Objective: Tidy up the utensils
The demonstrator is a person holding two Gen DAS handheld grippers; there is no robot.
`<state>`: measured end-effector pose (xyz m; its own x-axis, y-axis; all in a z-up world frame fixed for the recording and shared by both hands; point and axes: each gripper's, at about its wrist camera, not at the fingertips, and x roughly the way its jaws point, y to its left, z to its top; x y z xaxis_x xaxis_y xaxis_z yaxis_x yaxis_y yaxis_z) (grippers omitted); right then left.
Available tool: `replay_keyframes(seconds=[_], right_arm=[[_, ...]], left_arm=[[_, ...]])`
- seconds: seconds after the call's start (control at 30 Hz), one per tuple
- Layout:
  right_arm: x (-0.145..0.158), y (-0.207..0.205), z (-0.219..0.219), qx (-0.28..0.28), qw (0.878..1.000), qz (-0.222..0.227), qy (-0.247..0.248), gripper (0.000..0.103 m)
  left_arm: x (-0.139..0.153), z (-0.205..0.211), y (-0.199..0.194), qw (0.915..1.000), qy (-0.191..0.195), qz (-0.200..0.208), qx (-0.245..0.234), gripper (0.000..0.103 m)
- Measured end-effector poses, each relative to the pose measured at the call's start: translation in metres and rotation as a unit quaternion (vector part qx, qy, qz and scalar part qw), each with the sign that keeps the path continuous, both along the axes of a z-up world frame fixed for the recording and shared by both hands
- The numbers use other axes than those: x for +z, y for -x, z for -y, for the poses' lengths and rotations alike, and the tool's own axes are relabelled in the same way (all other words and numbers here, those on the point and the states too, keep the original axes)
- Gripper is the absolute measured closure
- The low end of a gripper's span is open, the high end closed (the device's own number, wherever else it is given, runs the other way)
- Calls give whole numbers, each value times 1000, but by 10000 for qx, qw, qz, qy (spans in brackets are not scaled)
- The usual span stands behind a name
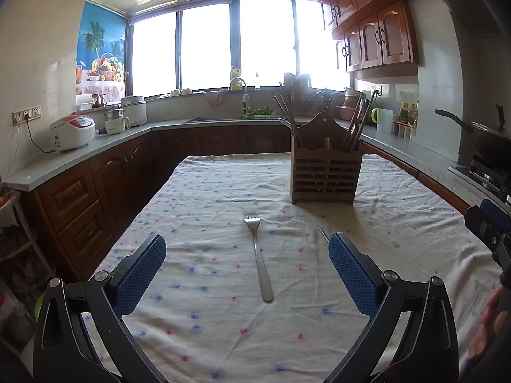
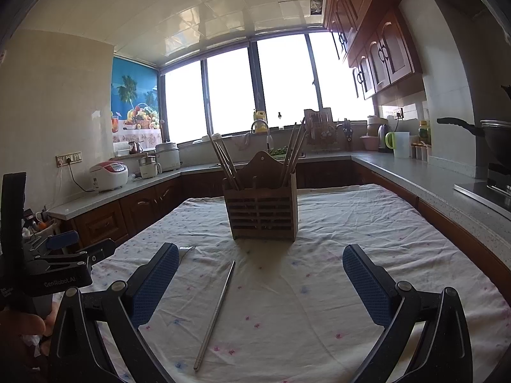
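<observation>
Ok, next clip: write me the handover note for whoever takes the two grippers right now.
Left gripper: open, empty, above the table.
Right gripper: open, empty, likewise.
Silver metal fork: flat on the floral white tablecloth, between the left fingers, tines toward the holder.
Slim silver metal chopstick: flat on the cloth to the fork's right, inside the right gripper's span, near its left finger.
Slatted brown wooden utensil holder: upright farther back, already holding long wooden chopsticks.
Done: nothing gripped.
Left: put the fork and the chopstick into the holder.
</observation>
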<state>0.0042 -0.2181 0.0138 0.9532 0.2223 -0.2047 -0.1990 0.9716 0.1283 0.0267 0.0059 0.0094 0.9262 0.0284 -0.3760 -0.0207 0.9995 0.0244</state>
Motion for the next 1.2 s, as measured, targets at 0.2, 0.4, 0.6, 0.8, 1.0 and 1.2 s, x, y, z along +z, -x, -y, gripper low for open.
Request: replay_keyframes(seconds=[0.2,0.4,0.6,0.8,1.0,1.2], right_arm=[[-1,0,1,-7,10000,-17,-9,0],[-2,0,4,-26,10000,-46,-20,0],[-3,-2,7,-52,9999,-80,-43,0],[-3,-5,10,-101,9998,-138,-43,0],[-3,-11,15,-165,9996,-228,-52,0],[-5,-17,16,-146,9992,-358,-67,0]], left_arm=[[0,0,0,10000,22,-10,11,0],[0,3,-1,10000,3,-22,-21,0],[0,3,-3,10000,17,-64,-27,0],[-1,4,-5,10000,20,-80,-46,0],[-1,4,-7,9999,68,-120,-91,0],[0,4,-10,9997,137,-146,-139,0]])
